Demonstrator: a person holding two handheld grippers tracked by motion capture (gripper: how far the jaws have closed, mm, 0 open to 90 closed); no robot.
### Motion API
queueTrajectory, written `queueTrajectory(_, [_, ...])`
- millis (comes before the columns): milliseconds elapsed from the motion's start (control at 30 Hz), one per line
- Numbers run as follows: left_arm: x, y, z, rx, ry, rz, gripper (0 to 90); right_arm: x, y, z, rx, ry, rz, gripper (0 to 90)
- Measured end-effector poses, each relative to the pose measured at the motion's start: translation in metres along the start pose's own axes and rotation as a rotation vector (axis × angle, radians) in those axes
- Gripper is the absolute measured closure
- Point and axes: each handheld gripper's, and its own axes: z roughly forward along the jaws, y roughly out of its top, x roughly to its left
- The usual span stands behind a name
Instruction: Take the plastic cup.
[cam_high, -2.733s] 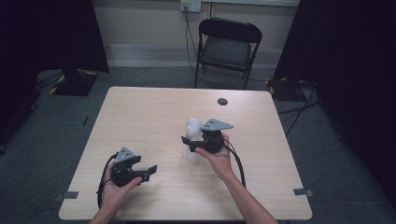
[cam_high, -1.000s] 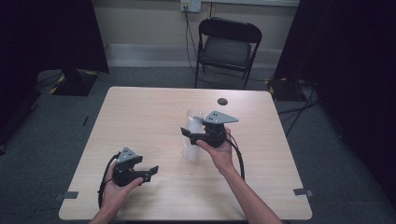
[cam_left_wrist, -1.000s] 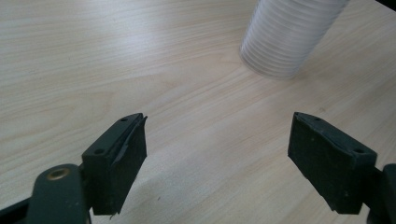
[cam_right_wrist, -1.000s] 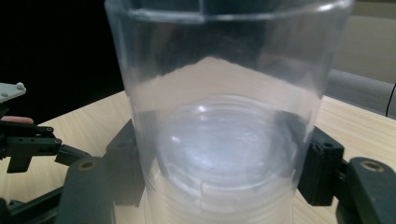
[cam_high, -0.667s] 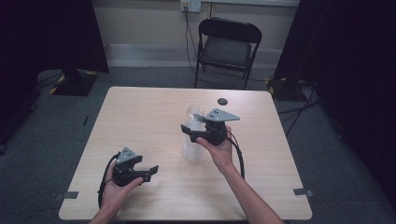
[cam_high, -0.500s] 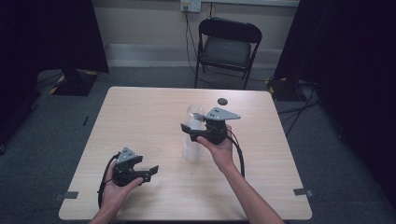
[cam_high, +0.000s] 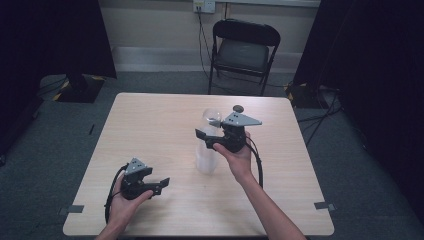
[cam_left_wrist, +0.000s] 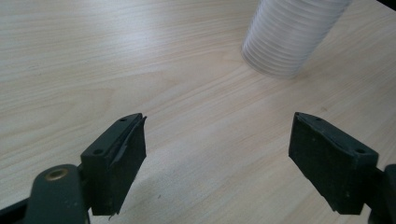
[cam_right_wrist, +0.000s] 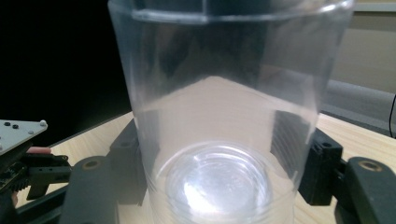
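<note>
Up close, right gripper clamping clear cup, left gripper gaping over table

Left gripper held low in left hand, jaws spread wide, nothing between them. Right gripper raised in right hand, forearm extended; jaws have just been closing, pads gripping.

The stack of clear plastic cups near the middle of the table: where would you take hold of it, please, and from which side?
Grip the stack of clear plastic cups across its upper wall, level from the side, as the right gripper does. The stack stands upright and is round and ribbed, so opposite pads seat evenly.
</note>
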Motion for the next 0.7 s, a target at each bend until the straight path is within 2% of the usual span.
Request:
queueTrajectory(133, [-0.001, 0.0, 0.0, 0.0, 0.002, 0.009, 18.8, 0.003, 0.005, -0.004, -0.02, -0.012, -0.013, 33.1])
queueTrajectory(200, [-0.001, 0.0, -0.001, 0.002, 0.006, 0.016, 18.8, 0.003, 0.008, -0.007, -0.04, -0.003, -0.006, 33.2])
queueTrajectory(300, [0.0, 0.0, 0.0, -0.002, 0.008, 0.007, 18.8, 0.002, 0.012, -0.01, -0.047, -0.004, -0.003, 33.2])
queueTrajectory(700, [-0.001, -0.001, 0.0, 0.003, 0.009, 0.022, 18.8, -0.005, 0.023, -0.028, -0.089, 0.007, 0.045, 33.5])
